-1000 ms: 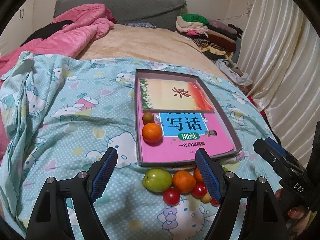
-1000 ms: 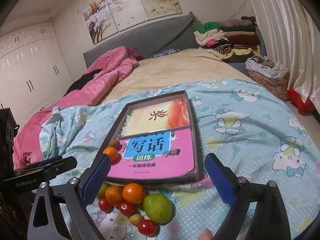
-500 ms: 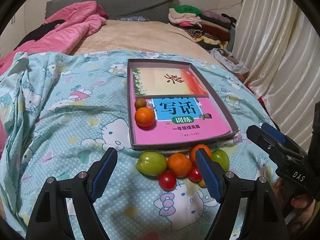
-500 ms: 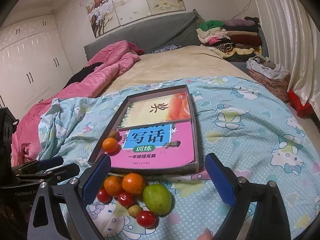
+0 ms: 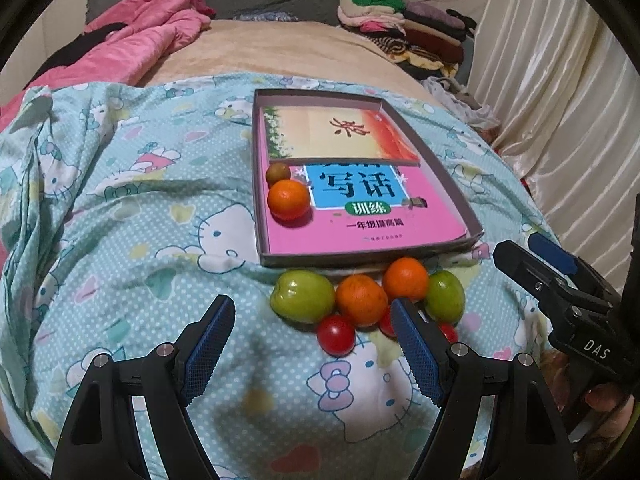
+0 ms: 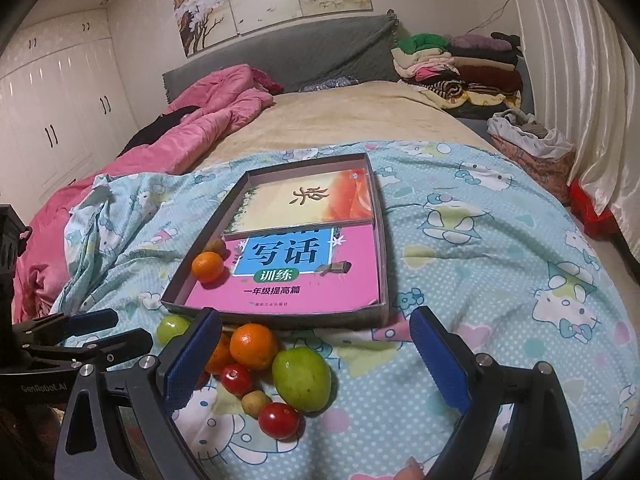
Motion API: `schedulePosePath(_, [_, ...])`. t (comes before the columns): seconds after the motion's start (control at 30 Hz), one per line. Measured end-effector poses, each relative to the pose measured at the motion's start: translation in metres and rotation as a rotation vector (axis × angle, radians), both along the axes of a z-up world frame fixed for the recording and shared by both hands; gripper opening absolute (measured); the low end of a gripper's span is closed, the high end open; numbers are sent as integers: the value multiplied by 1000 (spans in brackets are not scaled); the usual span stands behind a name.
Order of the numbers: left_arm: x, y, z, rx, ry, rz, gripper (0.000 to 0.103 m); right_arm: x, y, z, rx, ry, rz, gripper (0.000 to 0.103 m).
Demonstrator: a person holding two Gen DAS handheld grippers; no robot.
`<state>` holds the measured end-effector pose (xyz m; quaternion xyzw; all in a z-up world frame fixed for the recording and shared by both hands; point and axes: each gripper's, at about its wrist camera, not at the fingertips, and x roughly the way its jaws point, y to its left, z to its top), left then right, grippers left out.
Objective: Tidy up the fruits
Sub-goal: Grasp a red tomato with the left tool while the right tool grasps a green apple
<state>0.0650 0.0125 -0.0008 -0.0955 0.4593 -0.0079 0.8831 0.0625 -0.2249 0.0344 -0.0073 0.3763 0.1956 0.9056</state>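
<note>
A shallow grey box (image 5: 366,258) (image 6: 280,319) lined with two booklets lies on the cartoon-cat bedsheet. Inside it at the left sit an orange (image 5: 289,199) (image 6: 207,267) and a small brownish fruit (image 5: 278,173) (image 6: 215,245). Just in front of the box lies a cluster: a green fruit (image 5: 302,296) (image 6: 173,328), two oranges (image 5: 361,300) (image 6: 253,346), another green fruit (image 5: 444,295) (image 6: 301,378), red cherry tomatoes (image 5: 336,335) (image 6: 278,420) and a small tan fruit (image 6: 255,403). My left gripper (image 5: 312,344) is open, hovering just short of the cluster. My right gripper (image 6: 316,354) is open around the cluster's near side.
Beyond the box the bed carries a tan blanket (image 6: 340,120) and a rumpled pink quilt (image 5: 132,40) at the back left. Folded clothes (image 6: 452,64) pile at the back right, a curtain (image 5: 560,80) hangs on the right, white wardrobes (image 6: 52,100) stand left.
Both views have tipped downward, so the box and fruit cluster now sit higher in the frames. Both grippers stay open and no fruit has moved.
</note>
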Motion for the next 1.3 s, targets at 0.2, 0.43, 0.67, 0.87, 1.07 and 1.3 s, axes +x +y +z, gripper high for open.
schedulePosePath(0.2, [-1,-5,-5,-1,29,-26,81,-1,5,-3,-23,6,16,95])
schedulePosePath(0.43, [-1,-16,-14,22,79,-75,81,-1,10,-9,-55,20,33,95])
schedulePosePath(0.67, [0,-16,-16,12,83,-75,81,1,10,-13,-62,44,40,95])
schedulePosePath(0.87, [2,-16,-24,-6,109,-78,81,2,14,-23,-113,80,58,95])
schedulePosePath(1.07, [5,-16,-32,-33,132,-87,81,6,15,-34,-141,126,58,95])
schedulePosePath(1.3, [8,-17,-38,-26,142,-84,76,10,12,-42,-146,167,49,95])
